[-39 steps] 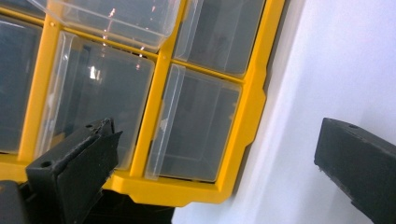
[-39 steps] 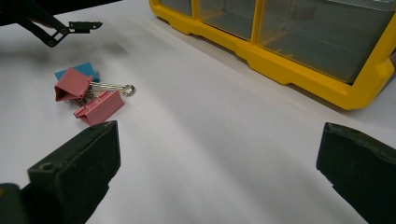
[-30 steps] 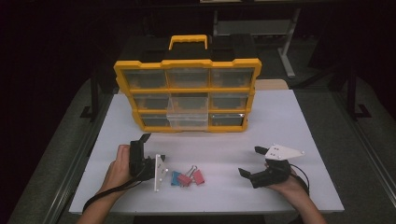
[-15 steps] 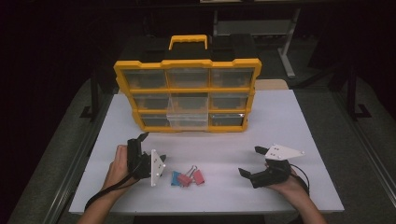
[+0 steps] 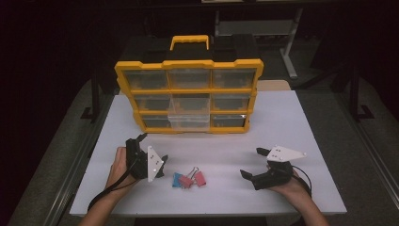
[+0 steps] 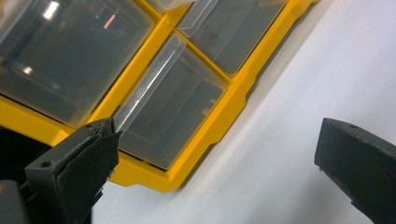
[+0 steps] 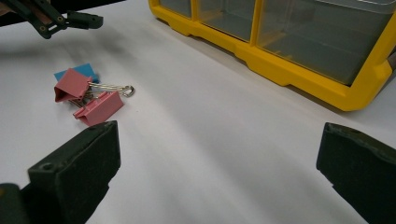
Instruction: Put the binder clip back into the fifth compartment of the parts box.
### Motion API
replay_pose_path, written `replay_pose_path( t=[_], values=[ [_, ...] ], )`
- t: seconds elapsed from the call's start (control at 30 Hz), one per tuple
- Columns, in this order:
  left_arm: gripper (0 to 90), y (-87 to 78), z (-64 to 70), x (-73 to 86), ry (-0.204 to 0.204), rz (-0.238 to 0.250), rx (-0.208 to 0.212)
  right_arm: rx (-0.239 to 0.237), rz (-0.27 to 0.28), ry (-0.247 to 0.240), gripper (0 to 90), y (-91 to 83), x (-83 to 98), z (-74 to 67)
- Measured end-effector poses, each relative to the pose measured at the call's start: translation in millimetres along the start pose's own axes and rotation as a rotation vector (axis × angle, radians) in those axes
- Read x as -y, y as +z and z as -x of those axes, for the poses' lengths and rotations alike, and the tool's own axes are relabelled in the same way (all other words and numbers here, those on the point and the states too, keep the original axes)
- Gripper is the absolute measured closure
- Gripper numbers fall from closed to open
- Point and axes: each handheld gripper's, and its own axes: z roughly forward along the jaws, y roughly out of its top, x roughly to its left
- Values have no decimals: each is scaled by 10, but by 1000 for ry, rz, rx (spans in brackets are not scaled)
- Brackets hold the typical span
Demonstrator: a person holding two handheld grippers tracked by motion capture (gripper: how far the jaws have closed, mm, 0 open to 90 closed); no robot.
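A white tabletop is seen from above, with a yellow organiser case standing upright at its far middle. The case is fitted with clear drawers in three rows, and one drawer in the middle column is pulled part-way out towards the near edge.

A small cluster of binder clips lies on the tabletop near the front edge, between the two grippers. Two pink clips and one blue clip can be made out, touching one another, with wire handles showing.

The left gripper is held just beside the clips, on their left, apart from them. Its jaws are spread wide with nothing between them; in the left gripper view they frame the lower corner of the case and bare tabletop.

The right gripper is held well apart from the clips, on their right, with the hand resting low near the front edge. Its jaws are likewise spread wide and empty. In the right gripper view the clips lie ahead beyond the jaw on the left of that view, and the left gripper is seen farther off.
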Motion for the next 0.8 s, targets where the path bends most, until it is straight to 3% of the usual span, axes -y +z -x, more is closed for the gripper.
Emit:
replay_pose_path(
  t=[0.5, 0.57, 0.6, 0.63, 0.8],
  values=[
    [0, 40, -106, 51, -233, 3, 102, -1, 0, 0, 0, -4, 0, 0],
    [0, 41, -115, 53, -246, 5, 110, -1, 1, -1, 0, -2, -1, 1],
    [0, 51, -134, 56, -290, 26, 124, -2, 1, -1, 0, -2, -2, 2],
    [0, 56, -139, 57, -306, 29, 129, -1, 1, 2, 0, -2, -1, 4],
    [0, 62, -168, 69, -360, 30, 155, 0, -1, 6, 0, 0, 0, 8]
  ],
)
